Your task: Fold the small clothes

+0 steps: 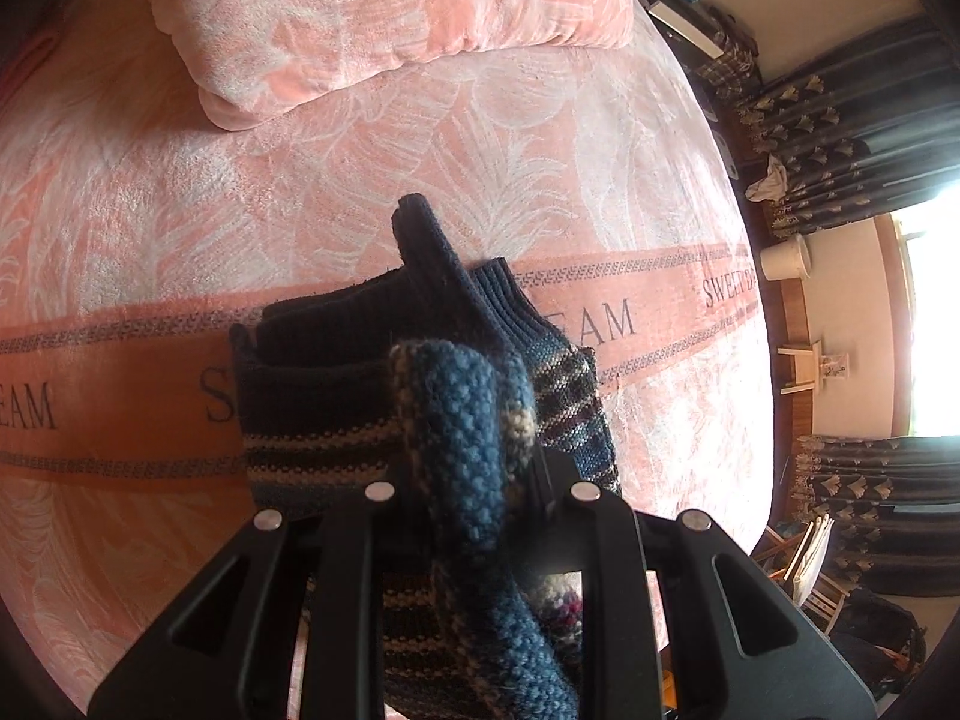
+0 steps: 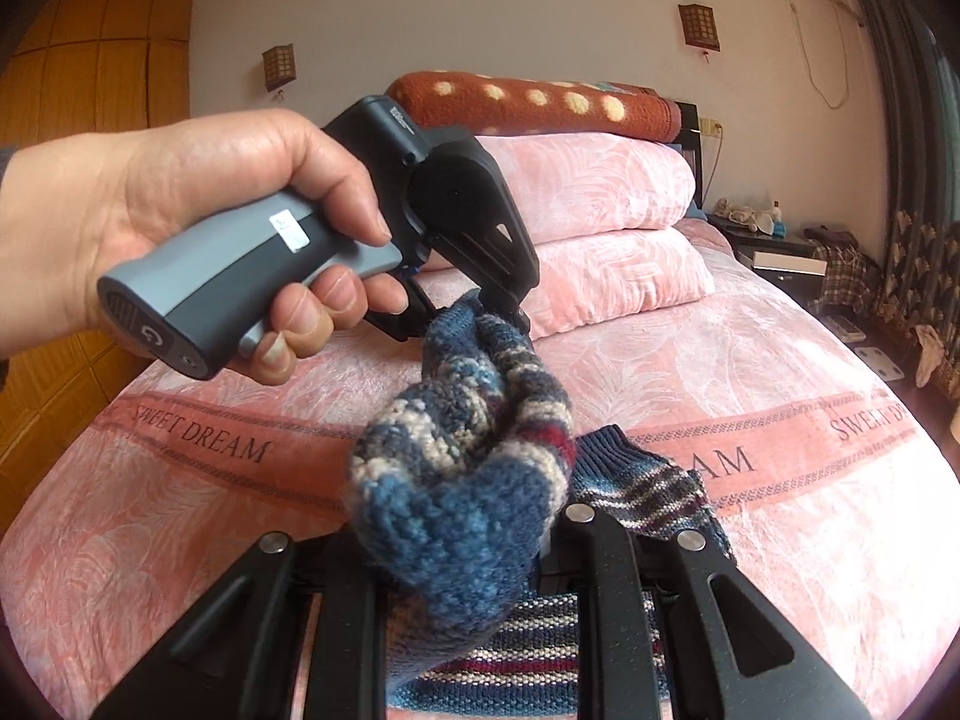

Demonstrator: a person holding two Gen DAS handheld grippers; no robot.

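- A blue striped knitted garment [image 2: 474, 480] is held up over the pink bedspread [image 2: 780, 510], its ribbed navy end [image 1: 468, 294] lying on the bedspread's "SWEET DREAM" band.
- One bunched fold is clamped in the left gripper [image 2: 507, 312], gripped by a hand [image 2: 198, 222].
- Another fold is pinched between the closed fingers of the right gripper [image 2: 468, 546].
- Folded pink quilts [image 2: 600, 228] are stacked at the bed's head.
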